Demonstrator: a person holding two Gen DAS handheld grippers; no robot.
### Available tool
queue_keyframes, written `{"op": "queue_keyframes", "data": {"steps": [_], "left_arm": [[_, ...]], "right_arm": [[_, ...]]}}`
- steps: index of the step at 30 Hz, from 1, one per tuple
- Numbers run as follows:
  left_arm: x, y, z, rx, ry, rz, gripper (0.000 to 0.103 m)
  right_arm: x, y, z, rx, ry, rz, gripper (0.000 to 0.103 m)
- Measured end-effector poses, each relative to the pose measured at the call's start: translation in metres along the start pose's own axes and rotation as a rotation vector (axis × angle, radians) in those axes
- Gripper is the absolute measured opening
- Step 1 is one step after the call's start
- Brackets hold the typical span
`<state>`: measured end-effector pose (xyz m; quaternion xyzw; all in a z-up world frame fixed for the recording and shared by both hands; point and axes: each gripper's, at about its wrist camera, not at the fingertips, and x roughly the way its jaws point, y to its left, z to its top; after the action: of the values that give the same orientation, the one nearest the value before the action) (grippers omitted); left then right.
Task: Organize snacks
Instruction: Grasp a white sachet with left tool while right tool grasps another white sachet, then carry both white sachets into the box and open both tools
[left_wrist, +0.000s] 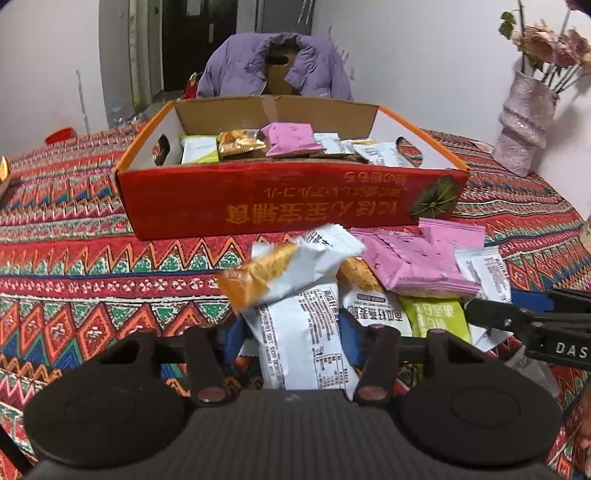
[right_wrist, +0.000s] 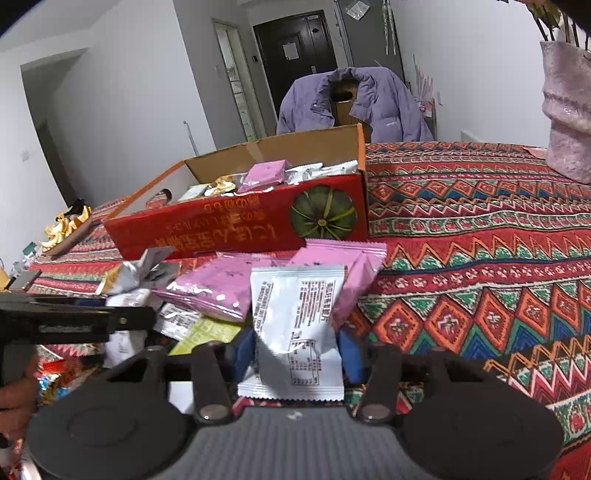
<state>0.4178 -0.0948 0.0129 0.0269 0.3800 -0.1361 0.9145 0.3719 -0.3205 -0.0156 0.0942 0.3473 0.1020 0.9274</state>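
Both claws clamped: left claw (left_wrist: 291, 341) on white packet (left_wrist: 303, 343), right claw (right_wrist: 295, 349) on white sachet (right_wrist: 297, 325). Risk: slick wrappers w/ edge-only grip could slip en route to red box (left_wrist: 288, 199).

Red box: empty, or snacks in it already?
Partly filled. The red box holds a pink packet, a gold one and several white packets.

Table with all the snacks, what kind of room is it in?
Most likely a home, perhaps a dining area. The table has a patterned cloth, a purple jacket hangs over a chair, a vase of flowers stands by the wall, and a front door shows behind.
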Motion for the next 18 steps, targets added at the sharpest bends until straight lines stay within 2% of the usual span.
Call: {"op": "queue_keyframes", "data": {"steps": [4,11,18], "left_arm": [[-0.024,-0.005,-0.003,0.028,-0.062,0.004,0.05],[-0.09,-0.009,-0.013,0.022,-0.179,0.001,0.049],[-0.148,-0.004,-0.043,-0.016,-0.237,0.006,0.049]], "right_arm": [[-0.012,0.001,-0.002,0.007,-0.024,0.002,0.046],[-0.069,0.012,-0.003,-0.025,-0.119,-0.006,0.045],[-0.121,0.036,-0.025,-0.073,-0.149,0.016,0.045]]}}
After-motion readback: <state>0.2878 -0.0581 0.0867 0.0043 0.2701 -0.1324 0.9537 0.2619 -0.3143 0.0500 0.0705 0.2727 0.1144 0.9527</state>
